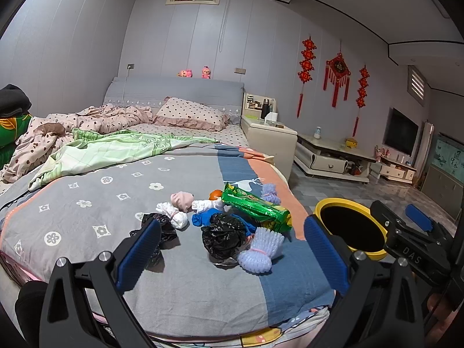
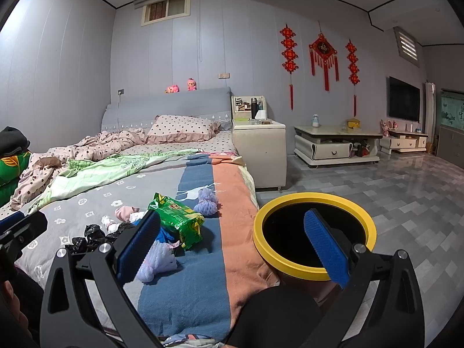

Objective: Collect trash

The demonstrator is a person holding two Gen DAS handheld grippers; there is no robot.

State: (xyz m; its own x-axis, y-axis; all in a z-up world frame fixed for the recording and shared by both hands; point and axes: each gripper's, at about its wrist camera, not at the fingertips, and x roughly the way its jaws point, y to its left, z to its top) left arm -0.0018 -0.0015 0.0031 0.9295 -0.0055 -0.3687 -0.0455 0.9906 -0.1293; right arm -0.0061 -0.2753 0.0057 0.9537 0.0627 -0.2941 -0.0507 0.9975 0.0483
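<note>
Left gripper [image 1: 232, 253] level above the crumpled black plastic bag [image 1: 223, 239], jaws wide apart, empty, right gripper [image 2: 232, 249] spread open beside the yellow-rimmed round bin [image 2: 314, 232], holding nothing

Big bed with a grey flower-print and blue-and-salmon striped cover [image 1: 121, 203]. Junk piled near the foot: long green crinkly snack wrapper [image 1: 256, 210], crumpled black plastic bag [image 1: 223, 236], lilac foam fruit net [image 1: 259, 250], white knotted rag [image 1: 172, 213], small orange fruit [image 1: 216, 194].
</note>
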